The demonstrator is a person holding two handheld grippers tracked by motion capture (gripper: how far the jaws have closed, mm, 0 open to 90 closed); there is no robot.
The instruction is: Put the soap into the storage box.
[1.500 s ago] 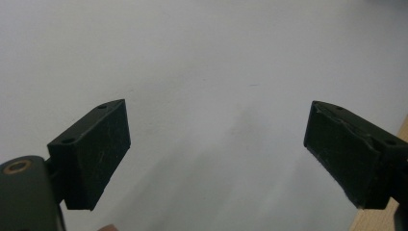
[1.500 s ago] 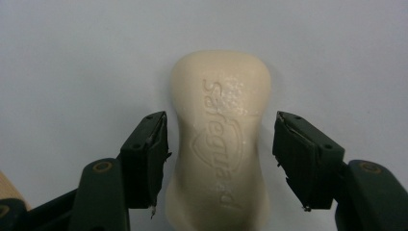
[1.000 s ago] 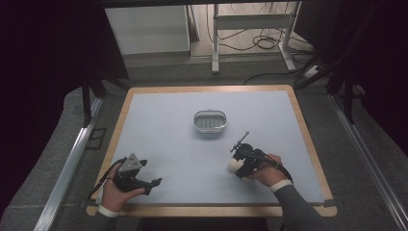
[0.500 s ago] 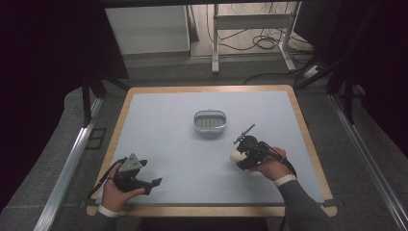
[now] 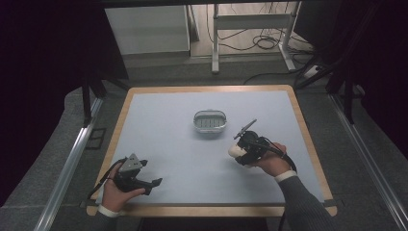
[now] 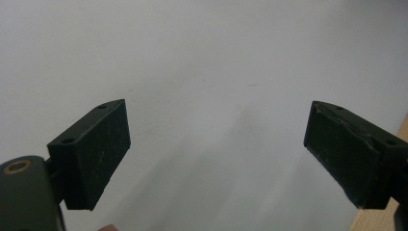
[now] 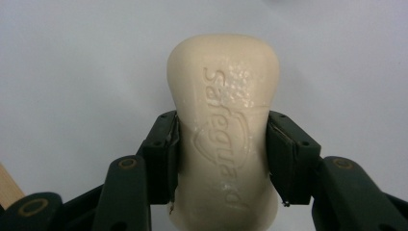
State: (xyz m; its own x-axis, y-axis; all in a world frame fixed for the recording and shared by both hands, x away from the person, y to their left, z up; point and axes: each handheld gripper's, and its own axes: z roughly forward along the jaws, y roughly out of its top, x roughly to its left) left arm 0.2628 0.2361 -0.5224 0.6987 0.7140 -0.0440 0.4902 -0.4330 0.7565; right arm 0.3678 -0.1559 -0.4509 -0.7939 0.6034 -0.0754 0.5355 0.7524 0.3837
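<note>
Cream bar of soap [image 7: 223, 130], rounded at the corners, waisted at the middle, brand lettering pressed into the top face, a rough flaky patch near the far end. Pinched across that waist by the right gripper [image 7: 222, 156], both pads pressing on its sides. Seen from above at about four o'clock of the metal dish [image 5: 210, 122], near it, over the pale blue mat [image 5: 163, 125]. Left gripper [image 6: 216, 154] at seven o'clock, spread wide, holding nothing
</note>
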